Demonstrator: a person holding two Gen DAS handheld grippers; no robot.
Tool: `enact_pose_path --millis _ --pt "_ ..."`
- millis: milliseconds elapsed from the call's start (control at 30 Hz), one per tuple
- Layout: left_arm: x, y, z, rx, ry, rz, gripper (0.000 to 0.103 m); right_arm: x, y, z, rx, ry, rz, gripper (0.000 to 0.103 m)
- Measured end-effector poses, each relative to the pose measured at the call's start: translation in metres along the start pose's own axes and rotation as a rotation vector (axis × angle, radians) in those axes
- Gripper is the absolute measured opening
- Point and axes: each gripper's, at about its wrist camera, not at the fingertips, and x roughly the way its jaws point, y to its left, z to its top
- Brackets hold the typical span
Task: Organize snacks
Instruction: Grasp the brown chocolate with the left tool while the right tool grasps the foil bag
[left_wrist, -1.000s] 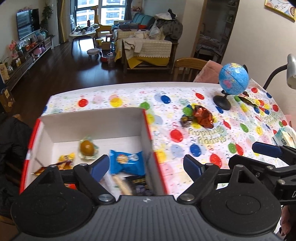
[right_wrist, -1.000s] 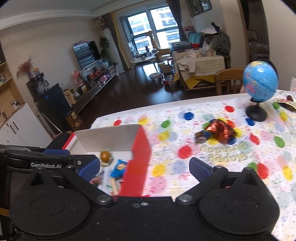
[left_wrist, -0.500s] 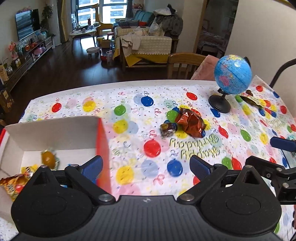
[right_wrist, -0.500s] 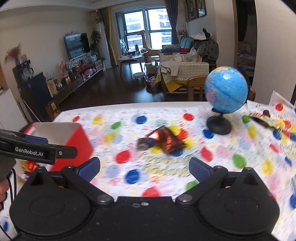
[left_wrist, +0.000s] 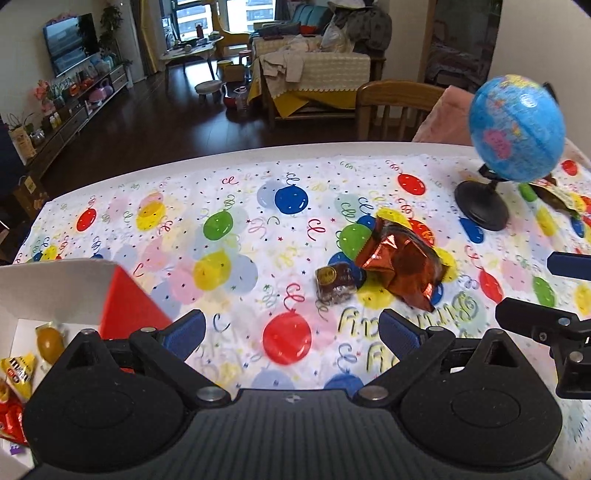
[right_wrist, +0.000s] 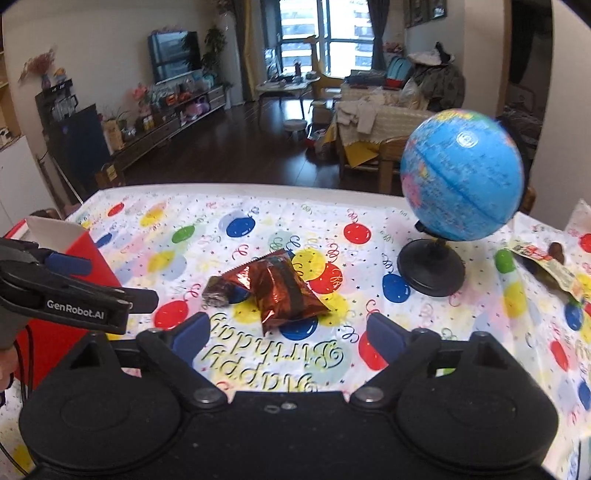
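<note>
My left gripper (left_wrist: 291, 330) gapes empty; right gripper (right_wrist: 288, 330) closing on nothing. Ahead, crinkly foil packet (right_wrist: 282, 286): light, slippery; I'd pinch its crimped edge.

"GenRobot.AI" marks the left gripper (right_wrist: 107, 291); "Happy Birthday" the tablecloth (right_wrist: 258, 221).

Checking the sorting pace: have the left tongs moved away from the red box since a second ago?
Yes. The left tongs have swung right, off the red box toward the foil snack bag.
</note>
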Motion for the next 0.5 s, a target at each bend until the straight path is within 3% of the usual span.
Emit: enact_pose_path --millis 500 --pt "0.077 -0.01 0.018 -0.044 0.069 0.004 0.1 0.087 -0.027 0.028 0.13 0.094 0.129 0.081"
